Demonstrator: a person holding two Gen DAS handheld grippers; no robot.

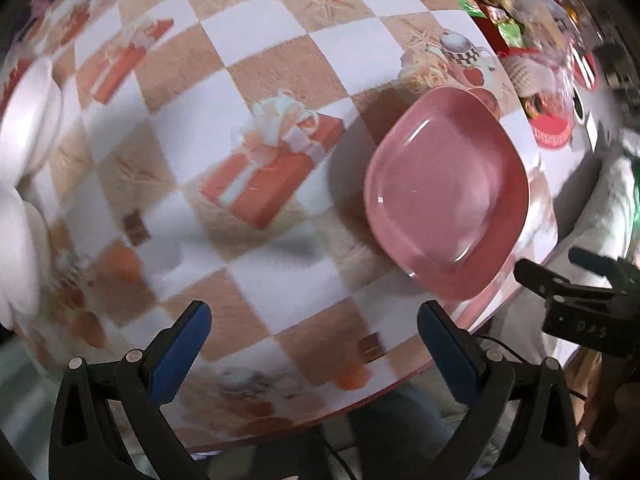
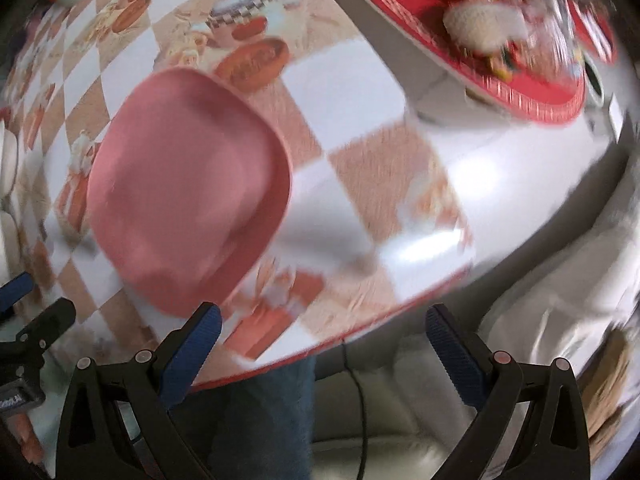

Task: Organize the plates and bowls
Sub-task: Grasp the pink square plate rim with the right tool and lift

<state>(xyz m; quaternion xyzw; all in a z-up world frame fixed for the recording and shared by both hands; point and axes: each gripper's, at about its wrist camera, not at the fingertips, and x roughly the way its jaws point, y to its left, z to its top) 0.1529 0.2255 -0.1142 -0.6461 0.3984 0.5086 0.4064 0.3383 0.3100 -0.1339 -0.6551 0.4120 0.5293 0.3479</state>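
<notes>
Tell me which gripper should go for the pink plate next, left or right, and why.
Probably right. The pink plate lies just beyond the open right gripper, its near rim almost at the left fingertip. From the left gripper, also open, the plate sits off to the right, near the table edge.

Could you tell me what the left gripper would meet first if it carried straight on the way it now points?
Probably the checkered tablecloth: the open left gripper points at bare cloth near the table's edge. The pink plate lies to the right of that line, though depth is hard to judge.
</notes>
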